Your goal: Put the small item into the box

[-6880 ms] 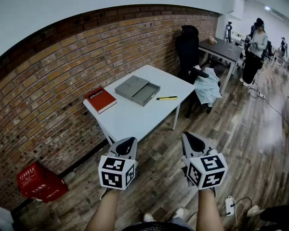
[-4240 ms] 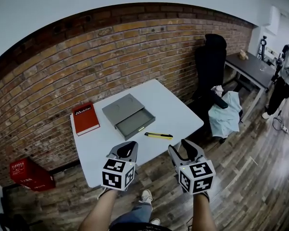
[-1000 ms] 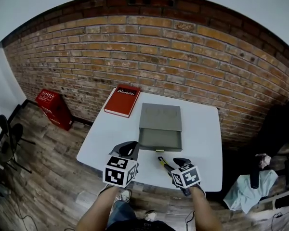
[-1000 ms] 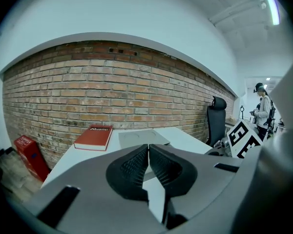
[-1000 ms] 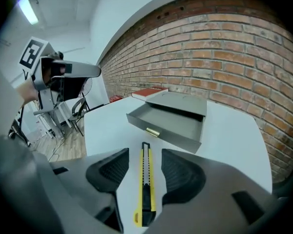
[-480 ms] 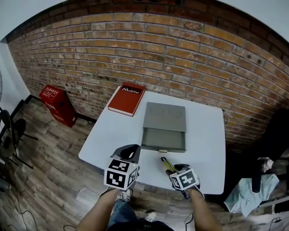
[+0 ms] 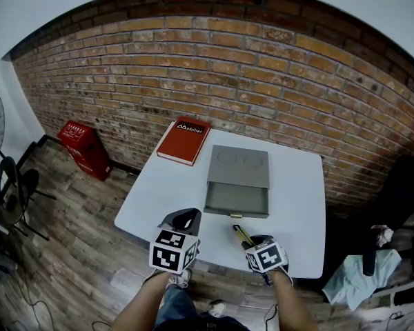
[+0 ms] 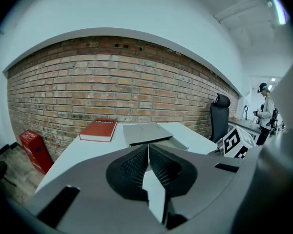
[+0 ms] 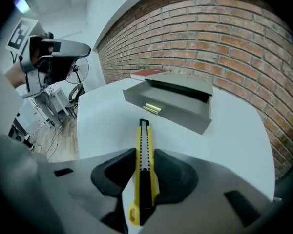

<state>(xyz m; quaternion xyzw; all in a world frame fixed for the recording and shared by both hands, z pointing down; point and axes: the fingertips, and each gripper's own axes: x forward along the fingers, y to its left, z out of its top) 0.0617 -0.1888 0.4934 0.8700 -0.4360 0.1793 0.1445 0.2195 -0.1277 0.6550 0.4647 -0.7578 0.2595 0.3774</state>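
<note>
A yellow utility knife lies on the white table just in front of the grey box, whose drawer stands pulled out. My right gripper is down at the knife. In the right gripper view its jaws are closing, and both pads touch the sides of the knife, which points at the open drawer. My left gripper hovers at the table's near edge, shut with nothing in it. The box lies ahead of it.
A red book lies at the table's back left corner, beside the box. A brick wall stands close behind the table. A red crate sits on the wooden floor at the left. An office chair stands off to the right.
The right gripper's jaws have come in on the knife; before, they stood wide around it. The left gripper has held its place.
</note>
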